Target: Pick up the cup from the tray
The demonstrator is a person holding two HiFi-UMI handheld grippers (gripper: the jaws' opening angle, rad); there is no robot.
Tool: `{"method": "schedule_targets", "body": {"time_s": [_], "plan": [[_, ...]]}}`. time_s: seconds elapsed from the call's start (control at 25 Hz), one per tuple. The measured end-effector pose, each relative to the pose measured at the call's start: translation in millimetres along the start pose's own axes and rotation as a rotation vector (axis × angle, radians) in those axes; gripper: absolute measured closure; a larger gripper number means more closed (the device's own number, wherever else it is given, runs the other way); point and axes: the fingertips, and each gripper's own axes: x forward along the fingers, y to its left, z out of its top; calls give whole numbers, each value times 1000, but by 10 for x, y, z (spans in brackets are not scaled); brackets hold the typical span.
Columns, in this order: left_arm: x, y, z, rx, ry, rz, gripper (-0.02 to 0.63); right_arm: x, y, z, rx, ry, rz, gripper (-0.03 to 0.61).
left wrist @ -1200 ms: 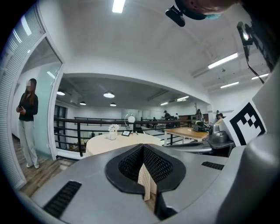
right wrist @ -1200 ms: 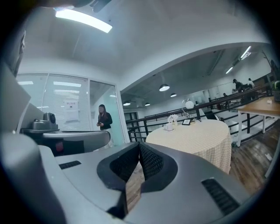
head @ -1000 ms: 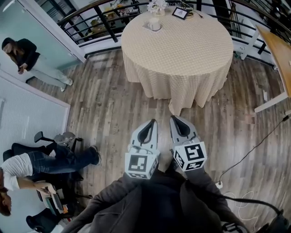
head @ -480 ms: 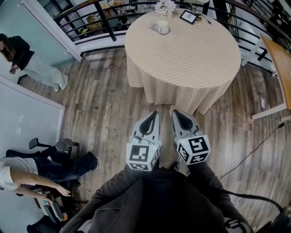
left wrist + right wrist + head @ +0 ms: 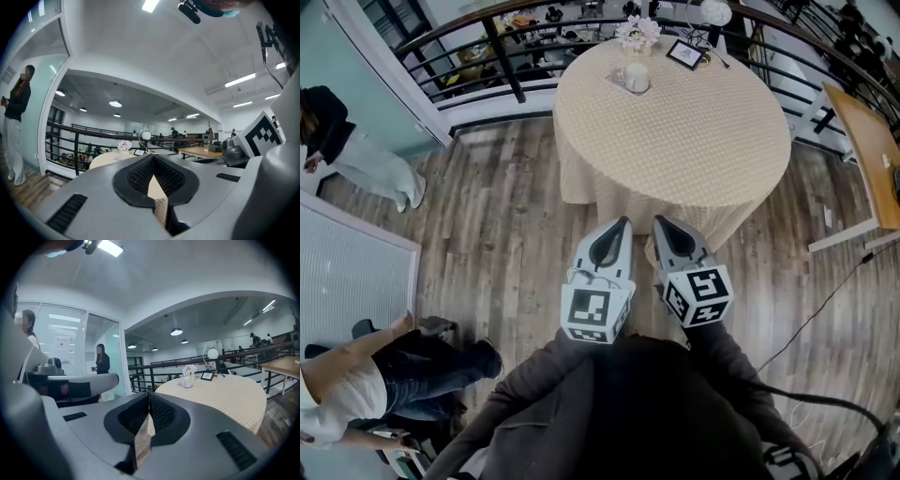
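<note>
**A:** Where's the cup?

**B:** The cup [image 5: 636, 77] stands upright on its small tray [image 5: 617, 82], at about 11 o'clock on the round tabletop [image 5: 694, 141], near the far edge. A bunch of white flowers [image 5: 636, 33] is just beside it at 12 o'clock, and a framed picture [image 5: 686, 53] lies at its 2 o'clock.

**A:** And the two tools?

**B:** The left hand-held gripper [image 5: 622, 223] and the right hand-held gripper [image 5: 658, 220] hang side by side at the tabletop's 6 o'clock, just short of the hanging cloth and over the wooden floor [image 5: 506, 234]. Both point toward 12 o'clock and are well apart from the cup.

**A:** Clenched or released?

**B:** Both clenched. In each gripper view the jaw tips meet, and only the checked cloth shows through the narrow wedge behind them. Neither grasps anything.

**A:** Anything else around?

**B:** A dark railing [image 5: 502, 52] curves behind the tabletop from 9 to 1 o'clock. One person [image 5: 342, 141] stands at the head view's 10 o'clock, by a glass wall. Another person [image 5: 384, 375] is seated at 8 o'clock.
</note>
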Motion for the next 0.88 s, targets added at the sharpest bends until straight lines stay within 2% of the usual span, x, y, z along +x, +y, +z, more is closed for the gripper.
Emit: {"method": "schedule_targets", "body": {"time_s": [0.48, 0.88], "plan": [[163, 329, -219, -69, 59, -11, 609, 328, 13, -27, 7, 36, -27, 571], [703, 596, -351, -40, 103, -24, 609, 830, -344, -11, 6, 13, -55, 571]]}}
